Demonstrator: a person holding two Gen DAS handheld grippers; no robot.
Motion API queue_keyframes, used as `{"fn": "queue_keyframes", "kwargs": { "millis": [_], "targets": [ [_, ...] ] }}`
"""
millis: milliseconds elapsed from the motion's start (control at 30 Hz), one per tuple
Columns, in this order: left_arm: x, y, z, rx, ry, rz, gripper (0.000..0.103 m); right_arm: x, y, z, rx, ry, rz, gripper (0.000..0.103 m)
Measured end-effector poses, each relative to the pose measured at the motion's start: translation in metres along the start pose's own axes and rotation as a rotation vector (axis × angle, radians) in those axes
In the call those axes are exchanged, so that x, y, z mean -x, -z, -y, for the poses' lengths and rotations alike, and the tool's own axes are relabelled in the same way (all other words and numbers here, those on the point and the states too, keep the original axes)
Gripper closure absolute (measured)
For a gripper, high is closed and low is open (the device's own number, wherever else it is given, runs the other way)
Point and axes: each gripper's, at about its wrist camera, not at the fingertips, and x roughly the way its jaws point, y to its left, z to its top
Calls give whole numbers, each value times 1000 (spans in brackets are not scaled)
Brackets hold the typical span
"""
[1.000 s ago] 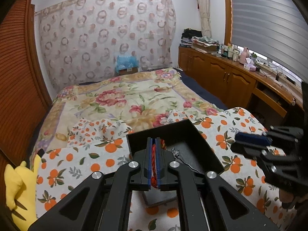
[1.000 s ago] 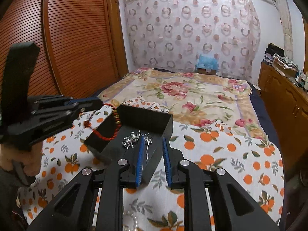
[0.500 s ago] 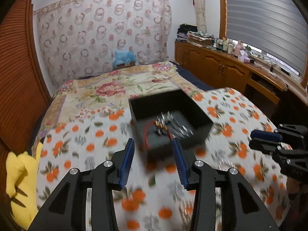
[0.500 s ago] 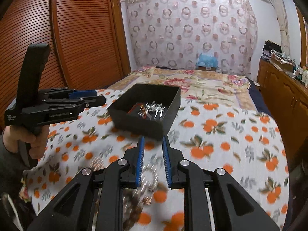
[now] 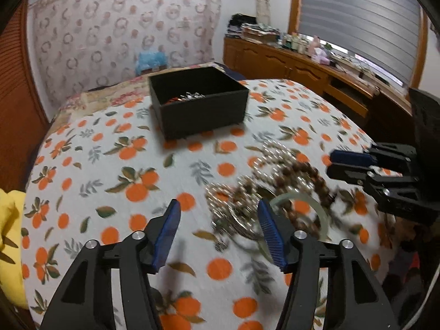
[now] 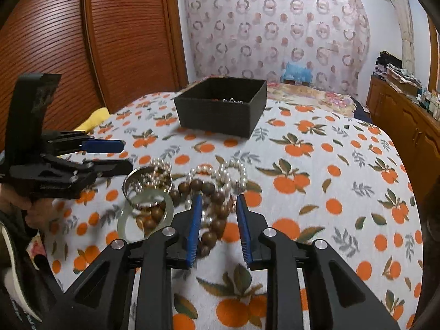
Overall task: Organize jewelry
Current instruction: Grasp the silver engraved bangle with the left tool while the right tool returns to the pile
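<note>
My left gripper (image 5: 218,206) hovers low over the near-left edge of a loose jewelry pile (image 5: 275,187). Its jaws are opening and nothing is gripped. My right gripper (image 6: 218,199) is over the same pile, jaws opening, with the wooden bead bracelet (image 6: 209,189) lying below the gap, not pinched. Pearl bracelets (image 6: 231,170), a silver bangle (image 6: 145,181) and a pale green bangle (image 6: 145,214) lie there too. The black box (image 5: 203,115) stands farther back, with a red cord bracelet and a silver piece (image 5: 187,97) inside. Each gripper appears in the other's view, right gripper (image 5: 330,162) and left gripper (image 6: 126,155).
An orange-print cloth (image 5: 110,165) covers the bed. A yellow soft thing (image 5: 8,233) lies at its left edge. Wooden slatted doors (image 6: 82,41) stand on the left, and a wooden cabinet (image 5: 302,68) runs along the window wall on the right.
Both grippers drew back from the box and came down over the jewelry pile. The left let go of the red cord bracelet, which stays in the box, and its jaws widened.
</note>
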Motion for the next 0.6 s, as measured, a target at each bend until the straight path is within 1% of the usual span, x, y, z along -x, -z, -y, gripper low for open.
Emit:
{"fn": "queue_keyframes", "kwargs": {
  "millis": [100, 167, 200, 433, 600],
  "targets": [
    [0, 4, 8, -27, 11, -9, 45, 0, 1, -4, -4, -24, -3, 75],
    [-2, 6, 15, -51, 20, -18, 41, 0, 2, -7, 6, -26, -4, 75],
    [-3, 6, 18, -66, 20, -20, 40, 0, 1, -8, 11, -22, -3, 75],
    [-20, 1, 31, -141, 5, -53, 39, 4, -1, -3, -4, -14, 8, 75],
    [-25, 0, 37, -171, 11, -51, 39, 7, -2, 0, -8, -9, 16, 75]
  ]
}}
